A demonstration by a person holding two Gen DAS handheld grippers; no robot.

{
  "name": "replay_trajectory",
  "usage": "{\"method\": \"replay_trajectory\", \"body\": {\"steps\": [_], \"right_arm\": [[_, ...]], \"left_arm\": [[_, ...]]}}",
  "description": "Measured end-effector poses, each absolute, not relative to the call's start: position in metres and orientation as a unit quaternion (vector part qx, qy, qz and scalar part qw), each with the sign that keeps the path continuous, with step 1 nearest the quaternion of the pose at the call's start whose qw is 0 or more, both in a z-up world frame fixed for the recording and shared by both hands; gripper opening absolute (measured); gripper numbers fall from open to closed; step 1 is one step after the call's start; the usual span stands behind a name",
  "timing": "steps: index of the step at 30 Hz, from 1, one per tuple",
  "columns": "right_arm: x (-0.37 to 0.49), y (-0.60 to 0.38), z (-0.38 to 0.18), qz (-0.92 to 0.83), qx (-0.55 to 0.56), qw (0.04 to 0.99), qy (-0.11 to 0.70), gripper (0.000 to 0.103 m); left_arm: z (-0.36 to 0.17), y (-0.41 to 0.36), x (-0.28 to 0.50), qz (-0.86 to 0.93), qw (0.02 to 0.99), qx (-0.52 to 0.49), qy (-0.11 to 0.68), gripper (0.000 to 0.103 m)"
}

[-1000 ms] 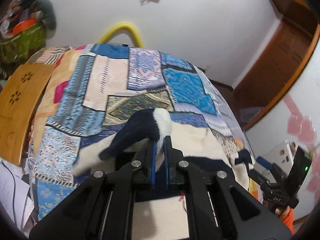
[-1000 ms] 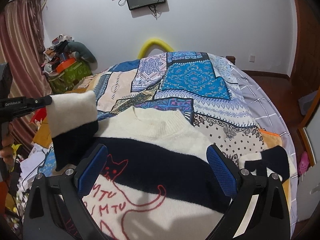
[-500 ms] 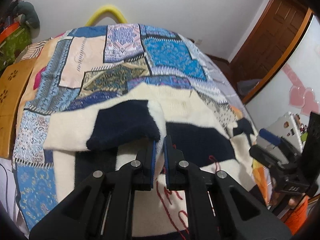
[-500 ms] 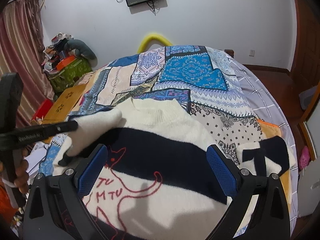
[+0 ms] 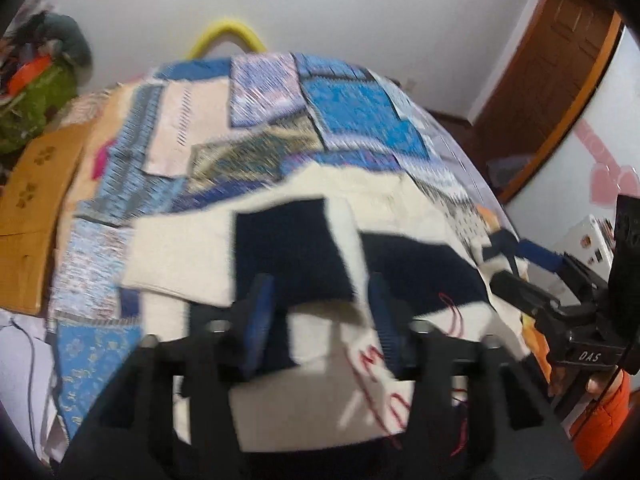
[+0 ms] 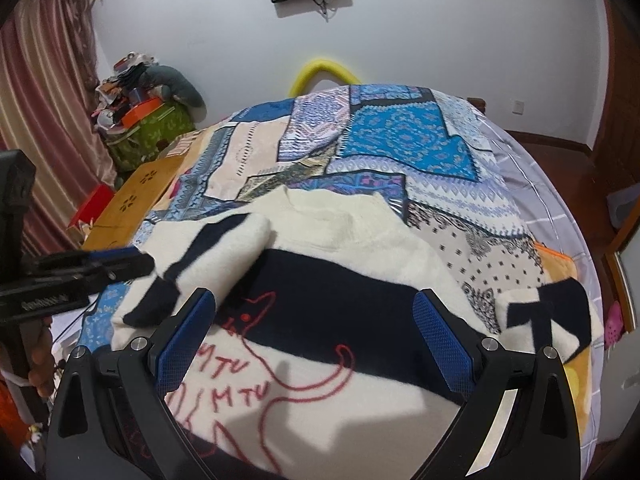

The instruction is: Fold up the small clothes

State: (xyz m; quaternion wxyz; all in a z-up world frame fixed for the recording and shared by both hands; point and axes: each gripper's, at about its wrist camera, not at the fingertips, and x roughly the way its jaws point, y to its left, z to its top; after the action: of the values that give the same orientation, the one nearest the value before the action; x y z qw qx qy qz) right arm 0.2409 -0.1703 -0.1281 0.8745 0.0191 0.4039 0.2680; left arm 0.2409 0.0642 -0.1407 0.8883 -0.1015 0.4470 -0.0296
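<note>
A cream and navy striped sweater (image 6: 360,312) with a red cat outline lies flat on the bed. Its left sleeve (image 6: 224,252) is folded across the chest, navy cuff (image 5: 292,252) lying on the body. My left gripper (image 5: 320,284) hovers just over that cuff, its jaws opening; the blue pads stand apart and do not press the cloth. Seen from the right wrist, the left gripper (image 6: 136,262) sits at the sleeve's left edge. My right gripper (image 6: 314,300) hangs wide open above the sweater's front, holding nothing. The other sleeve (image 6: 552,312) lies out to the right.
A patchwork quilt (image 6: 400,140) covers the bed (image 6: 532,184). A wooden board (image 6: 136,196) and a cluttered green box (image 6: 156,128) stand on the left. A yellow arch (image 6: 324,70) rises behind the bed, with a wooden door (image 5: 560,60) at the right.
The left gripper carried the sleeve rightward over the sweater, lowered it onto the chest, then opened and let it go. The right gripper stayed put and open.
</note>
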Motion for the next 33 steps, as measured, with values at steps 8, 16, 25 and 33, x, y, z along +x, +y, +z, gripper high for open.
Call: {"method": "replay_trajectory", "body": {"steps": [8, 16, 25, 33], "right_arm": [[0.237, -0.133, -0.116, 0.297, -0.015, 0.873, 0.387, 0.099], [0.239, -0.086, -0.121, 0.320, -0.059, 0.861, 0.392, 0.099], [0.241, -0.038, -0.139, 0.341, -0.120, 0.839, 0.406, 0.097], [0.253, -0.006, -0.166, 0.350, -0.172, 0.811, 0.436, 0.084]], "left_arm": [[-0.117, 0.122, 0.219, 0.051, 0.909, -0.068, 0.408, 0.065], [-0.139, 0.176, 0.201, 0.093, 0.898, -0.093, 0.421, 0.070], [-0.194, 0.190, 0.204, 0.089, 0.873, -0.096, 0.469, 0.070], [-0.220, 0.181, 0.211, 0.068, 0.864, -0.083, 0.492, 0.070]]}}
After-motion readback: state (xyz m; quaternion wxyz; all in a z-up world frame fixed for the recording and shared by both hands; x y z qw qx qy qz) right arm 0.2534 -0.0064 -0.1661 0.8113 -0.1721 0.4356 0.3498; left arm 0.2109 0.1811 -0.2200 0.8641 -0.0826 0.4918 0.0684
